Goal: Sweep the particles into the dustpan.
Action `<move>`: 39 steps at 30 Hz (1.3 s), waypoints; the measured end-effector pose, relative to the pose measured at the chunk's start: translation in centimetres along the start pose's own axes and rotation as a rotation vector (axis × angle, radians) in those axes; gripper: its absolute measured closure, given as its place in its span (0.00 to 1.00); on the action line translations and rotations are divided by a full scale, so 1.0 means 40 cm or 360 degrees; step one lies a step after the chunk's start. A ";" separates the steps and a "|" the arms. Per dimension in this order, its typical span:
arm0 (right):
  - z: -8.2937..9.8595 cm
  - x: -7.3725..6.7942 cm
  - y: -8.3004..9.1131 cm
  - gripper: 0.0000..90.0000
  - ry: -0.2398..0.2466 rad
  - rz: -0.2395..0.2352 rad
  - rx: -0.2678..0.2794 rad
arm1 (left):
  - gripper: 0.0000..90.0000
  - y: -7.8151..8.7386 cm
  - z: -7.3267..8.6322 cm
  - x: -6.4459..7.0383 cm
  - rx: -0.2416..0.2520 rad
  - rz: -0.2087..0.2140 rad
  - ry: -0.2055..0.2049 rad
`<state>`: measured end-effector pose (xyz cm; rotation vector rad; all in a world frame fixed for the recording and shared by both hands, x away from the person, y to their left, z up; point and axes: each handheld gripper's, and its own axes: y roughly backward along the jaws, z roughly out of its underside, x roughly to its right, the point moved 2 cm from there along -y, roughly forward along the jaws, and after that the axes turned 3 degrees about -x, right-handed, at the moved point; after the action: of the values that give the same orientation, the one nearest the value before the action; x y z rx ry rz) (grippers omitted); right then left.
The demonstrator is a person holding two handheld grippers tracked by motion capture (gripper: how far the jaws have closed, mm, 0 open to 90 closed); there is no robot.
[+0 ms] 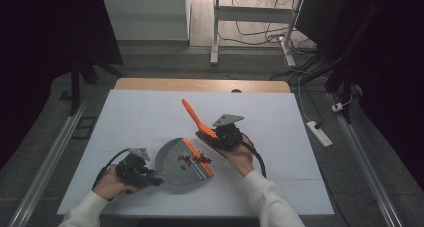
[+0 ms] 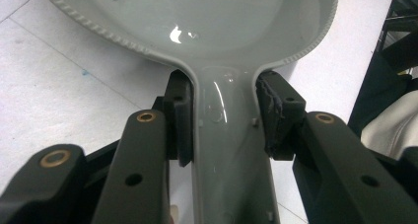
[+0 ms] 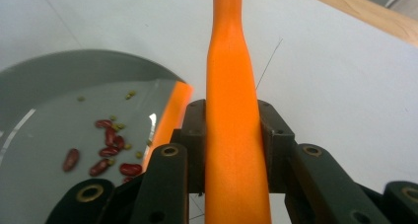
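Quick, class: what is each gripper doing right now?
Left gripper: shut on the grey dustpan handle.
Right gripper: shut on the orange brush handle.

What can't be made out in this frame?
- Brush head on the orange brush handle: below the frame edge in the right gripper view, behind the right tongs in the high view.
- Small greenish bits among the red beans in the grey dustpan, held by the left tongs: too small to identify.
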<state>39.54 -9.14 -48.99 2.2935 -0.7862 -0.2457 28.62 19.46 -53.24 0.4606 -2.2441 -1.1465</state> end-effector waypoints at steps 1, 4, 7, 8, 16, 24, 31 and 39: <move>0.003 0.003 -0.001 0.78 -0.0007 0.0007 -0.0008 | 0.68 0.001 0.000 0.001 -0.0001 -0.0001 0.0003; 0.011 0.006 -0.007 0.78 -0.0023 0.0015 -0.0025 | 0.68 0.003 0.002 0.002 0.0000 -0.0001 0.0001; 0.018 0.005 -0.014 0.78 -0.0013 0.0029 -0.0044 | 0.68 0.003 0.003 0.001 -0.0003 0.0000 -0.0001; 0.021 0.004 -0.016 0.78 -0.0014 0.0029 -0.0051 | 0.68 0.003 0.003 0.001 -0.0003 0.0000 -0.0002; 0.036 -0.011 -0.023 0.78 -0.0008 0.0026 -0.0076 | 0.68 0.005 0.005 0.002 -0.0007 -0.0005 -0.0006; 0.043 -0.047 -0.021 0.78 0.0019 0.0042 -0.0048 | 0.68 0.005 0.005 0.003 -0.0005 -0.0008 -0.0004; 0.046 -0.071 -0.022 0.78 0.0041 0.0021 -0.0032 | 0.68 0.005 0.005 0.002 -0.0006 -0.0005 -0.0004; 0.048 -0.083 -0.021 0.78 0.0032 0.0007 -0.0020 | 0.68 0.004 0.005 0.002 -0.0008 -0.0007 -0.0005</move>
<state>36.55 -7.74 -51.11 2.2788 -0.7769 -0.2249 28.41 19.63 -53.17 0.4620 -2.2436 -1.1552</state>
